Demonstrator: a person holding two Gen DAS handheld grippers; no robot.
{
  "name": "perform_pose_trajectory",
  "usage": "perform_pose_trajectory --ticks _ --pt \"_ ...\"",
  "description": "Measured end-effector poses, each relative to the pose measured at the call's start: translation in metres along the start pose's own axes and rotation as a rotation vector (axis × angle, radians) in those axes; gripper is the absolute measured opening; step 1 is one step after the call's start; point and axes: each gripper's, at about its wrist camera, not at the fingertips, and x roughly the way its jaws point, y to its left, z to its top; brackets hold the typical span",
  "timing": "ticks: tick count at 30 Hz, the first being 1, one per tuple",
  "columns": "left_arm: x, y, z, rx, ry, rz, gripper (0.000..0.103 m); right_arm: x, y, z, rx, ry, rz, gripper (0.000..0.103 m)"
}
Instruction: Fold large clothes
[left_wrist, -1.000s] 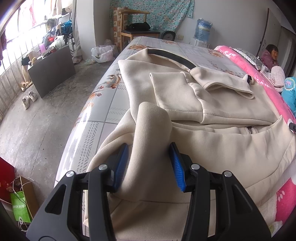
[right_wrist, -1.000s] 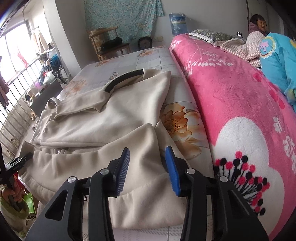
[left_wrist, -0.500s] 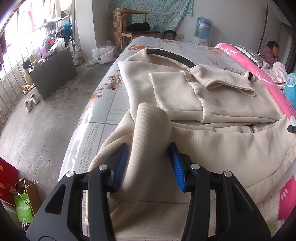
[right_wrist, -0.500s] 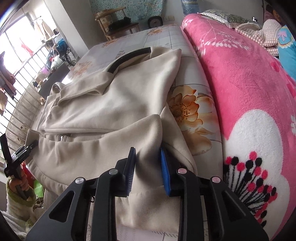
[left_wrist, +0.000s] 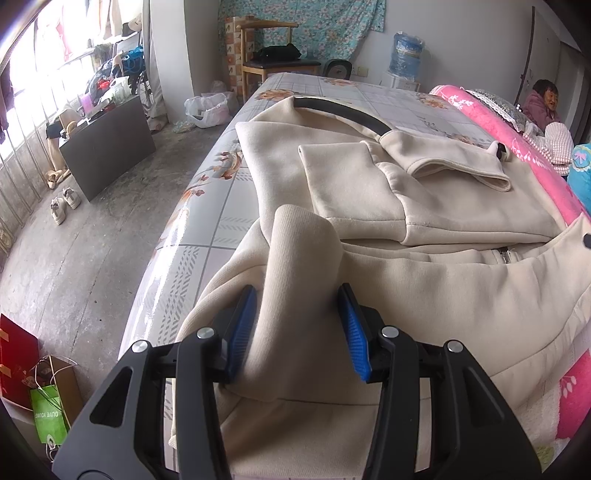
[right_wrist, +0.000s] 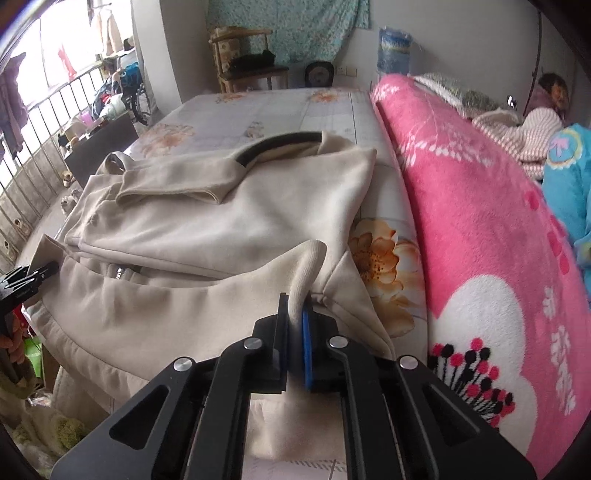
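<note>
A beige zip-up jacket (left_wrist: 406, 206) lies on the bed with its sleeves folded across the body, black collar lining at the far end. My left gripper (left_wrist: 297, 325) is shut on a thick raised fold of the jacket's ribbed hem at the near left corner. In the right wrist view the same jacket (right_wrist: 221, 221) spreads to the left. There my right gripper (right_wrist: 295, 317) is shut on a thin upright fold of the hem at the near right corner. The left gripper (right_wrist: 26, 284) also shows at that view's left edge.
The jacket rests on a flower-print mattress (left_wrist: 218, 206). A pink blanket (right_wrist: 461, 221) rises along the right side, and a person (left_wrist: 543, 107) sits beyond it. The mattress edge drops to a concrete floor (left_wrist: 74, 258) on the left. A wooden chair (left_wrist: 273, 62) stands at the far end.
My right gripper's jaws have closed from apart onto the hem fold, rolled and lifted it slightly. The left gripper and its fold have stayed the same.
</note>
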Motion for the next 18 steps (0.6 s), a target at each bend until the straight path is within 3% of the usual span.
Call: perform_pose_trajectory --ticks 4,8,11,15,18 --pt "-0.001 0.0 -0.001 0.007 -0.005 0.008 0.044 -0.003 0.009 -0.002 -0.046 -0.02 -0.052 0.006" --pt "-0.011 -0.003 -0.002 0.03 -0.038 0.029 0.037 0.005 0.009 -0.004 -0.034 -0.004 -0.06 0.006" --pt "-0.017 -0.008 -0.004 0.069 -0.054 0.042 0.027 0.006 0.01 -0.002 -0.032 -0.008 -0.06 0.006" --pt "-0.02 -0.009 -0.005 0.08 -0.057 0.033 0.008 0.004 0.01 -0.004 -0.017 -0.018 -0.063 0.006" --pt "-0.032 -0.013 -0.008 0.105 -0.091 0.052 0.005 -0.007 0.011 -0.008 -0.008 -0.052 -0.074 0.006"
